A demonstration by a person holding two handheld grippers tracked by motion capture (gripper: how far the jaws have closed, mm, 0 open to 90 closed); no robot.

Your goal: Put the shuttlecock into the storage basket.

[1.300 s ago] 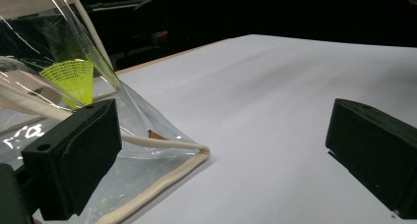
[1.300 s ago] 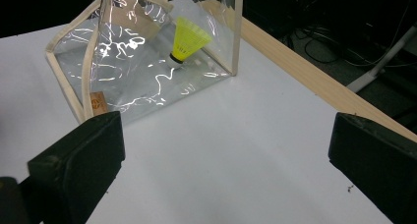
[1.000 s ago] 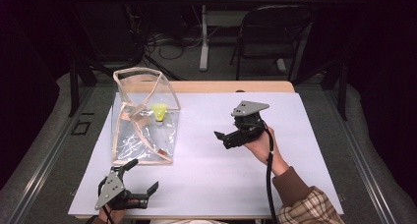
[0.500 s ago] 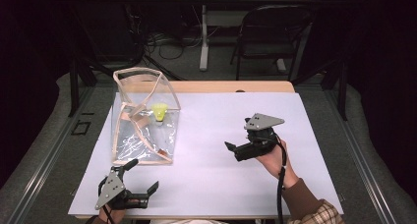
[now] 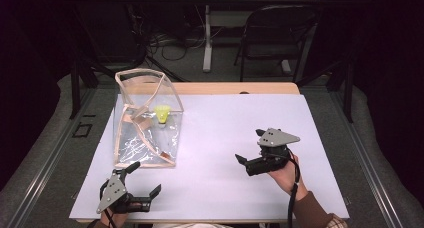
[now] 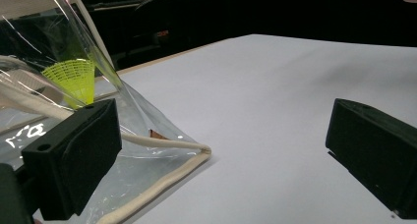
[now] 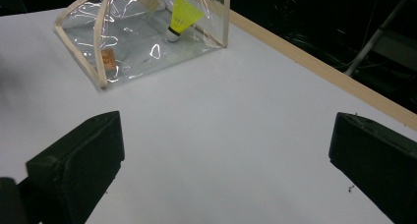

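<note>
The surface [image 5: 225,138], covered by a white sheet, carried one item: a clear plastic bag [image 5: 145,123] with cream piping, standing at the left side. A yellow shuttlecock [image 5: 161,114] sat inside the bag, toward its far end, cork down.

The left gripper [image 5: 135,188] lay low at the near left edge, just short of the bag's near corner. Its fingers [image 6: 74,160] stood wide apart and held nothing. In the left gripper view the bag's piped corner [image 6: 196,153] lay between them, nearer the left one.

The right gripper [image 5: 247,163] was held in a hand [image 5: 282,173] at the right, well apart from the bag, pointed toward it. Its fingers [image 7: 78,165] were also spread wide and empty.

Probable faults from this position:
- The bag wall was thin and slack. A grip taken on film alone, not on the piping, would likely slip or collapse the bag.
- A push from the left gripper against the near corner could slide the bag across the smooth sheet.
- Tilting the bag could roll the shuttlecock out through the open top.
- The shuttlecock's skirt would likely crush under a firm squeeze.
</note>
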